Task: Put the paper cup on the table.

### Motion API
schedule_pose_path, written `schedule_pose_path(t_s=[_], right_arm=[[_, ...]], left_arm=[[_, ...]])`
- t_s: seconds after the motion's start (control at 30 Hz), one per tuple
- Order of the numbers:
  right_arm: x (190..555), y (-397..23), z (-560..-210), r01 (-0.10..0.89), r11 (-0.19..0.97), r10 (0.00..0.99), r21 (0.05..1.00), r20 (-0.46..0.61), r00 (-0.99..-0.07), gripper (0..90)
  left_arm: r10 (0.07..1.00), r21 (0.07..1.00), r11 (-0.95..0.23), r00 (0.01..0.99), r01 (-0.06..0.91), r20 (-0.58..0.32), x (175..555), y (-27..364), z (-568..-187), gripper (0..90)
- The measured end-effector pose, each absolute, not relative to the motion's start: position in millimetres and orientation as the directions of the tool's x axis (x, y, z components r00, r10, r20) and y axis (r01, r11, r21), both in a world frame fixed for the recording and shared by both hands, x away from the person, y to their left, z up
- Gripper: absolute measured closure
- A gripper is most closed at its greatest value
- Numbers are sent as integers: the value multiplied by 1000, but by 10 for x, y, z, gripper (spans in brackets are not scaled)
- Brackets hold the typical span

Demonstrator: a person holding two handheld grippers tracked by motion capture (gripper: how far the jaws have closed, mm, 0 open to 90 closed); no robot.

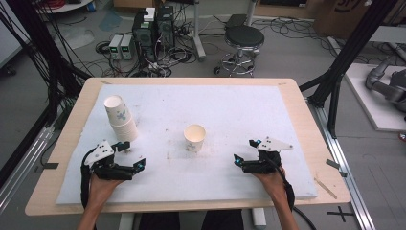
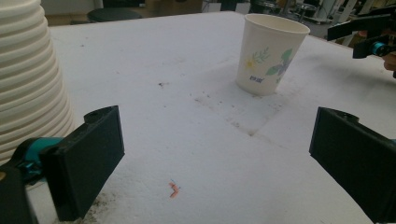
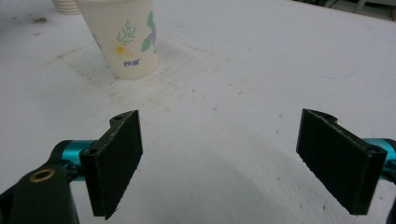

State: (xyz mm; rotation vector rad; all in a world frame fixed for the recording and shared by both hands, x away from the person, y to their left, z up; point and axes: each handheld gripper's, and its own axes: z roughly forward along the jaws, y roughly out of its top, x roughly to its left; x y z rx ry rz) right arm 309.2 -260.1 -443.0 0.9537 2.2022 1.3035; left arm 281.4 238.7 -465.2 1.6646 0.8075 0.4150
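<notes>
A single white paper cup [image 1: 195, 136] with a flower print stands upright, mouth up, near the middle of the white foam board [image 1: 225, 103]. A tall nested stack of the same cups [image 1: 119, 117] stands at the board's left. My left gripper [image 1: 133, 155] rests low on the board just in front of the stack, open and holding nothing. My right gripper [image 1: 245, 151] lies to the right of the single cup, also open and holding nothing. The left gripper view has the stack [image 2: 28, 79] close at left and the cup [image 2: 271, 53] ahead. The right gripper view has the cup [image 3: 123, 37] ahead to the left.
The foam board lies on a wooden table [image 1: 306, 124]. A thin wooden stick [image 1: 325, 188] rests near the table's right front corner. A tiny orange scrap [image 2: 173, 189] lies on the board between the left jaws. Beyond the table are a stool [image 1: 244, 40], computer towers [image 1: 153, 28] and cables.
</notes>
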Motion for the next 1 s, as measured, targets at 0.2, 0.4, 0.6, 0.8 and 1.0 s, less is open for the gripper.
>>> schedule_pose_path(t_s=[0.2, 0.4, 0.6, 0.8, 1.0], right_arm=[[3076, -2645, -4502, 366, 301, 745, 881, 22, -667, 147], [3052, -2679, -4501, 354, 284, 751, 891, 23, -660, 147], [3049, -2684, -4503, 343, 282, 753, 896, 15, -658, 147], [3040, -2687, -4504, 342, 275, 757, 898, 16, -653, 147], [3038, -2684, -4507, 338, 285, 750, 897, 11, -661, 147]], left_arm=[[705, 957, -88, 696, 277, -137, 2805, 2380, -4653, 30], [708, 956, -91, 693, 280, -135, 2804, 2377, -4652, 30], [708, 956, -82, 692, 280, -142, 2801, 2383, -4654, 30], [710, 957, -76, 689, 279, -144, 2801, 2390, -4657, 30], [707, 955, -80, 692, 284, -146, 2806, 2389, -4656, 30]])
